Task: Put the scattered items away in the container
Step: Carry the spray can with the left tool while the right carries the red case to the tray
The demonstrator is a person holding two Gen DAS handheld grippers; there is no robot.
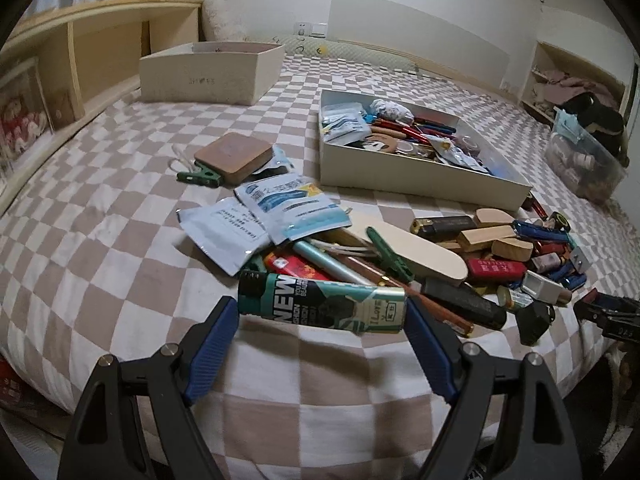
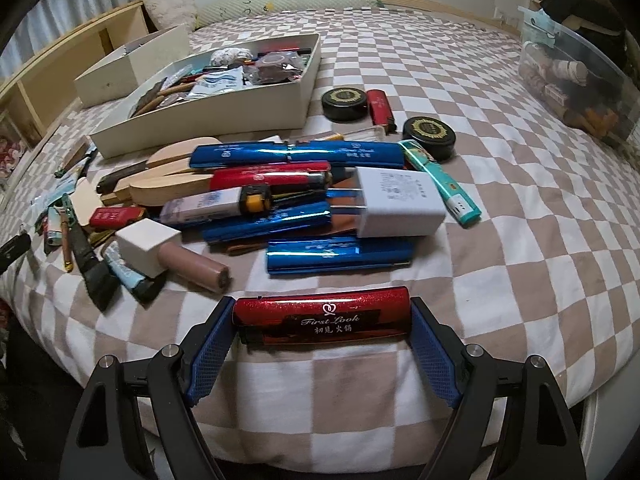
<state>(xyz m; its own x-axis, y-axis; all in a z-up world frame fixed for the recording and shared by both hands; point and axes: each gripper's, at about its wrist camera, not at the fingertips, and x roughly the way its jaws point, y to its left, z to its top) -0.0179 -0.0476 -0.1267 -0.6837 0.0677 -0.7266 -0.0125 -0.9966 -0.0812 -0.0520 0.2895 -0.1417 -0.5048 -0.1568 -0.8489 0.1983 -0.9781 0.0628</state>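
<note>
My left gripper [image 1: 322, 310] is shut on a green and black tube [image 1: 320, 302], held end to end between its blue pads above the bed's near edge. My right gripper [image 2: 322, 316] is shut on a red glitter lighter [image 2: 322, 316], also gripped by its two ends. A pile of scattered items [image 1: 460, 260] lies on the checkered bedspread: packets, wooden pieces, lighters, clips. In the right wrist view the pile [image 2: 280, 200] holds blue and red lighters and a white charger [image 2: 396, 204]. The shallow white tray [image 1: 420, 184] holds several items and also shows in the right wrist view [image 2: 200, 118].
A deeper white box [image 1: 212, 74] stands at the back left by the wooden headboard shelf [image 1: 80, 52]. A brown block [image 1: 234, 156] and green clip [image 1: 200, 178] lie apart on the left. Two black round tins [image 2: 346, 104] and a clear bin [image 2: 576, 80] sit to the right.
</note>
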